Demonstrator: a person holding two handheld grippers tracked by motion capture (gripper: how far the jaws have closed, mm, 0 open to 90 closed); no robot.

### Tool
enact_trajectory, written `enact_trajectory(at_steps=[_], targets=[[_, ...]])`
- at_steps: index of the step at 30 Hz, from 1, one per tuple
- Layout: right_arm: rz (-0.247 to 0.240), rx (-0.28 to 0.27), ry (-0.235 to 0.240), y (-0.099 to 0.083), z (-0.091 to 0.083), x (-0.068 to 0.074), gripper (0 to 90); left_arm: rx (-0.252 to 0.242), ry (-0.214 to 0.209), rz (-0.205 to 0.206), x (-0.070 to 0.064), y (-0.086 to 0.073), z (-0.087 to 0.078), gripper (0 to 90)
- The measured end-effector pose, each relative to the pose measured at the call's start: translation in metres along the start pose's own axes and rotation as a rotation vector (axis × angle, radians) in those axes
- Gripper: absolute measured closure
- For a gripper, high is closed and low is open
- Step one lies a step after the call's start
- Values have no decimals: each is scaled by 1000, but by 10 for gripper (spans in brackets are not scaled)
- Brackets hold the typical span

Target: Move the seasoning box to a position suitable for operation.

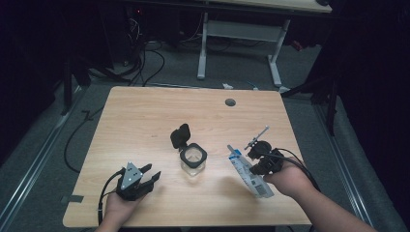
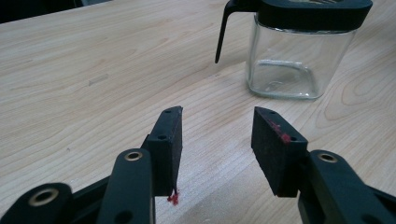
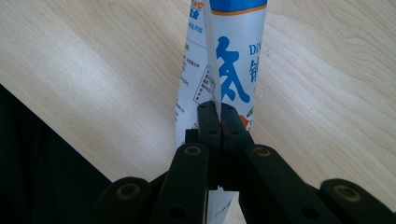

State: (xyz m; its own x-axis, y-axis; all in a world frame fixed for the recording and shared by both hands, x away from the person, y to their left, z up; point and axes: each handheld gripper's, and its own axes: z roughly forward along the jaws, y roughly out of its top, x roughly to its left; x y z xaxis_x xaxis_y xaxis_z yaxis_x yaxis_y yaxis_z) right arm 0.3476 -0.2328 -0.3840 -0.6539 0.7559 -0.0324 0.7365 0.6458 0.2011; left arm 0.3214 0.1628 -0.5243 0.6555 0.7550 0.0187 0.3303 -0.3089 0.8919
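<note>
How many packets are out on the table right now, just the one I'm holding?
1. The blue-and-white packet is pinched in the right gripper, right of the open glass jar. The left gripper is open and holds nothing.

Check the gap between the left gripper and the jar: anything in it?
Nothing. In the left gripper view, bare tabletop runs from the open left gripper to the glass jar. The high view agrees.
</note>
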Motion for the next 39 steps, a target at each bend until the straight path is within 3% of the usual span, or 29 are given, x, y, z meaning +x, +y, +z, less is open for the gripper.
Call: enact_trajectory(at_steps=[11, 16, 23, 24, 25, 28, 39], targets=[[-5, 4, 24, 9, -3, 5, 900, -7, -21, 17, -7, 1, 1, 529], [-12, 8, 30, 11, -5, 4, 899, -42, -50, 9, -18, 2, 2, 492], [-21, -2, 39, 14, -8, 7, 899, -77, -141, 35, -55, 7, 15, 437], [-37, -7, 39, 15, -8, 7, 899, -77, -141, 35, -55, 7, 15, 428], [-27, -3, 42, 16, -8, 8, 899, -85, -179, 27, -64, 9, 19, 417], [-38, -14, 47, 18, -9, 10, 899, -108, -219, 44, -80, 12, 26, 398], [-69, -27, 62, 30, -12, 20, 899, -95, -303, 71, -115, 26, 44, 362]])
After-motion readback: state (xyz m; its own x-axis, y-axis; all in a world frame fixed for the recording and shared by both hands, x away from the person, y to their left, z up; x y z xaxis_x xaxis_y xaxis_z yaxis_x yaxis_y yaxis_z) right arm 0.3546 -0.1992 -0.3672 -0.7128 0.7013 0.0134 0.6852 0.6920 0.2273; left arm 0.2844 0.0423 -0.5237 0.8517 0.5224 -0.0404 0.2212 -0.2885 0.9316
